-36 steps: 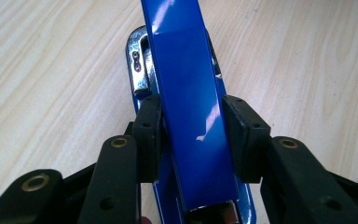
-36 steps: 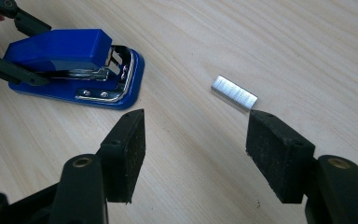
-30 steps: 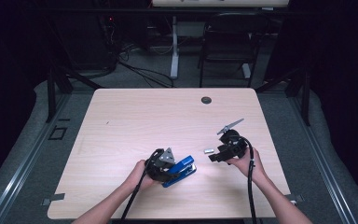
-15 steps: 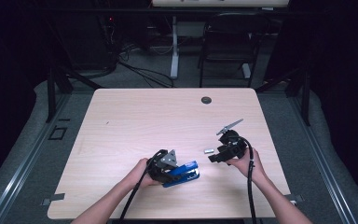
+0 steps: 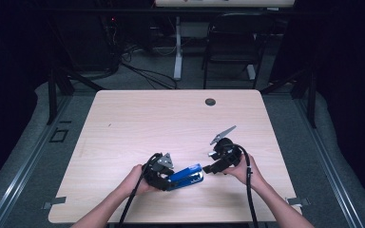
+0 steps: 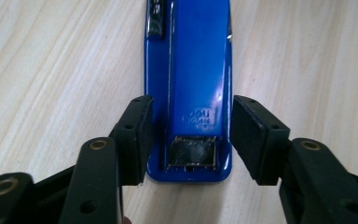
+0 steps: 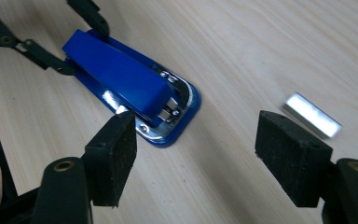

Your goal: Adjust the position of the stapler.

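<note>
Blue stapler (image 5: 186,176) lying flat on the pale wooden bench (image 5: 138,118), near the bench's front edge and roughly midway along it, its metal-tipped nose pointing toward the right edge. My left gripper (image 6: 189,135) sits at the stapler's hinge end; its jaws have just been opening, and my pads (image 6: 137,135) now stand to either side of the blue body, one just beside its flank and the other clear of it, so the stapler is released and rests between them on the bench. My right gripper (image 7: 209,154) hovers just off the stapler's nose, toward the right edge; its jaws have likewise just been opening and are spread wide with bare wood between them, holding nothing. A small silvery strip of staples (image 7: 312,115) lies on the bench just beyond one right pad (image 7: 291,154), slightly blurred, apart from the stapler. A dark round grommet (image 5: 210,101) is set into the bench near its far edge.
</note>
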Available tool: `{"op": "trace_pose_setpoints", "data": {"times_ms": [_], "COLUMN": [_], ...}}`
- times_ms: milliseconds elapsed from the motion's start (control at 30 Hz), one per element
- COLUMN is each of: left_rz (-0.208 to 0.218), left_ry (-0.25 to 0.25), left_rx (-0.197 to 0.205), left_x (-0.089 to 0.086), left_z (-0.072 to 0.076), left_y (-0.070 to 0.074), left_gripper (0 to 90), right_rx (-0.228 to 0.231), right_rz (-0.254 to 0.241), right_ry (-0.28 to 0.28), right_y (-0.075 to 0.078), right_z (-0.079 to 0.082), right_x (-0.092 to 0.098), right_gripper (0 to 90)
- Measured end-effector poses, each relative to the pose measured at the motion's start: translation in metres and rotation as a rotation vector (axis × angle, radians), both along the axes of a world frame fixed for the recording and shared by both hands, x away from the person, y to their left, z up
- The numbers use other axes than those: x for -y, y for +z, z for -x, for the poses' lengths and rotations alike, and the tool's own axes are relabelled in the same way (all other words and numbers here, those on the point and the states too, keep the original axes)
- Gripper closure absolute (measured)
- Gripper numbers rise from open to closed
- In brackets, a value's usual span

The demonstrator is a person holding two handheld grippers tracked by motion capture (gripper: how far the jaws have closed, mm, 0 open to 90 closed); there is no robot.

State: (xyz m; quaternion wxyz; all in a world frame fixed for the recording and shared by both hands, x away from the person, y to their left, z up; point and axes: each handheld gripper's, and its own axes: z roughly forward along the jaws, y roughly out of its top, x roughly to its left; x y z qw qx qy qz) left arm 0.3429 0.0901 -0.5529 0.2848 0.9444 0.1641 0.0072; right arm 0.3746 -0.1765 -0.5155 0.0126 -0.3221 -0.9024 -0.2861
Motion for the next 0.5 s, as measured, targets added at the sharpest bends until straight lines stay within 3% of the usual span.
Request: {"op": "trace_pose_setpoints", "data": {"times_ms": [267,400,500], "left_rz": [0.009,0.008,0.003], "left_ry": [-0.002,-0.004,-0.003], "left_rx": [0.006,0.008,0.017], "left_x": [-0.002,-0.001,0.000], "left_z": [0.000,0.001,0.002], "left_y": [-0.001,0.000,0.000], "left_gripper": [59.0,62.3,63.0], "right_rx": [-0.006,-0.004,0.005], "right_rz": [0.011,0.003,0.028], "right_ry": [0.096,0.154,0.182], "right_y": [-0.010,-0.014,-0.016], "right_z": [-0.001,0.000,0.003], "right_x": [-0.029,-0.043,-0.049], "right_gripper": [31.0,37.1,41.9]}}
